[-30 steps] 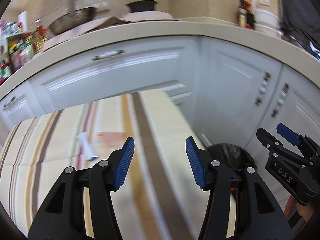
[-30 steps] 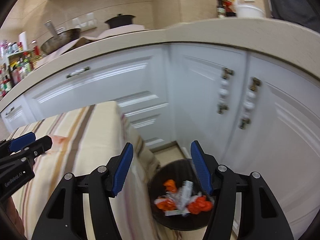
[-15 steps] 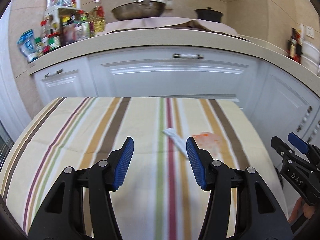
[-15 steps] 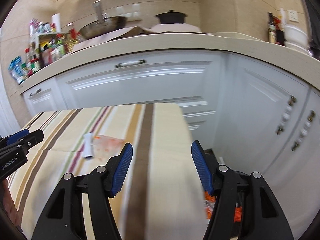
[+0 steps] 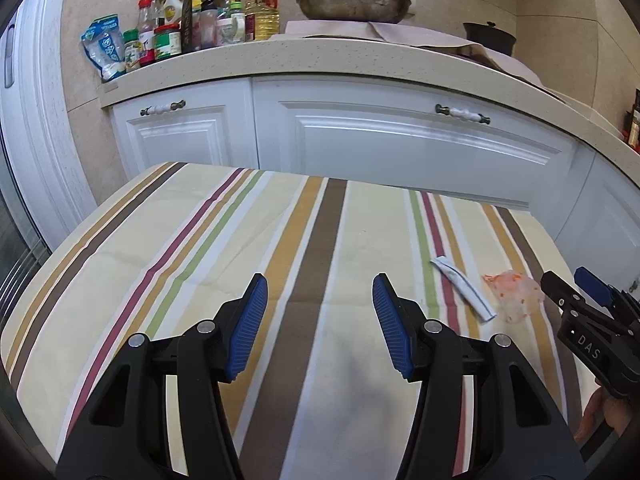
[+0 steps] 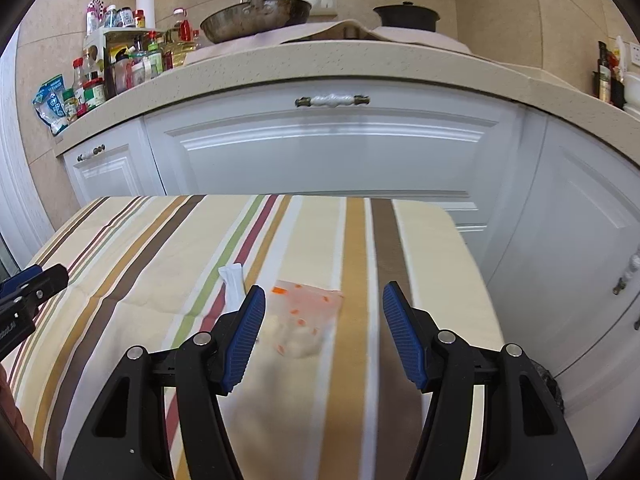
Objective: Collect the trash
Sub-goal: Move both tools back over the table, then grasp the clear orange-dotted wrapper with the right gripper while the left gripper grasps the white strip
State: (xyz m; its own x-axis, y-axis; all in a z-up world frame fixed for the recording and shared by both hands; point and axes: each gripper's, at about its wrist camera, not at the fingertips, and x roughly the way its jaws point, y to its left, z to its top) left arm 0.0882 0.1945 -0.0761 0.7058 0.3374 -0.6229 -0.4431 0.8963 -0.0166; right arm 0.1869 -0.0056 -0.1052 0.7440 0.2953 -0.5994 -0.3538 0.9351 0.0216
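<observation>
Two pieces of trash lie on the striped tablecloth (image 5: 200,264). A clear wrapper with orange marks (image 6: 304,320) lies just ahead of my right gripper (image 6: 324,332), which is open and empty. A narrow white packet (image 6: 234,284) lies to its left. In the left wrist view the white packet (image 5: 464,288) and the wrapper (image 5: 516,296) lie at the right, with my right gripper (image 5: 576,284) beside them. My left gripper (image 5: 320,324) is open and empty over the middle of the cloth.
White cabinets (image 5: 400,148) and a beige counter (image 5: 320,56) run behind the table. Bottles and jars (image 5: 188,20), a pan (image 5: 352,4) and a black pot (image 6: 404,16) stand on the counter. The rim of a black bin (image 6: 554,388) shows at the right.
Both grippers have swung left, from the bin by the cabinets to the table. The trash now lies close before my right gripper. Both stay open.
</observation>
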